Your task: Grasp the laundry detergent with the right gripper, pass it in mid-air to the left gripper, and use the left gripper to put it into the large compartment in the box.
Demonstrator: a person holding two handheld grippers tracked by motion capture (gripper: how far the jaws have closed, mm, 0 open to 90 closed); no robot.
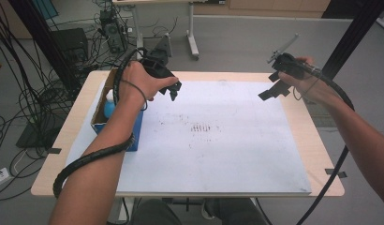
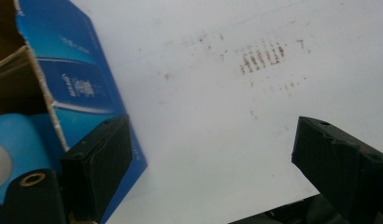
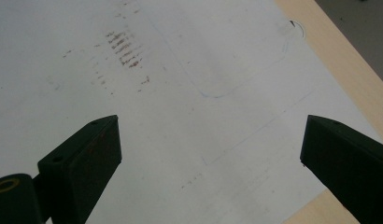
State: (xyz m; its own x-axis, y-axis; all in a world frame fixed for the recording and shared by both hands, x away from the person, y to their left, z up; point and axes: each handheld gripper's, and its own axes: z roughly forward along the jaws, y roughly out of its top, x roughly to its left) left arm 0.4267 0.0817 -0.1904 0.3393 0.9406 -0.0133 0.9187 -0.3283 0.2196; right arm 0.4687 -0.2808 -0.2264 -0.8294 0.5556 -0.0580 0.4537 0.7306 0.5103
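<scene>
A large white sheet with faint brown marks (image 1: 213, 140) covers the pale wooden table (image 1: 321, 154). At its left edge sits an open blue cardboard box (image 1: 134, 129). Just right of the box, the left gripper (image 1: 173, 90) hovers, jaws spread, empty. At far right, the right gripper (image 1: 273, 89) hovers, jaws spread, empty.

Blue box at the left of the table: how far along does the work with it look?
Done: nothing looks taken out; the white sheet carries only brownish marks. In hand: nothing; the left gripper, jaws apart, hangs beside the open blue box, where a light-blue item lies inside. The right gripper is open above the sheet's far right. Left, probably: reaching into the box.
</scene>
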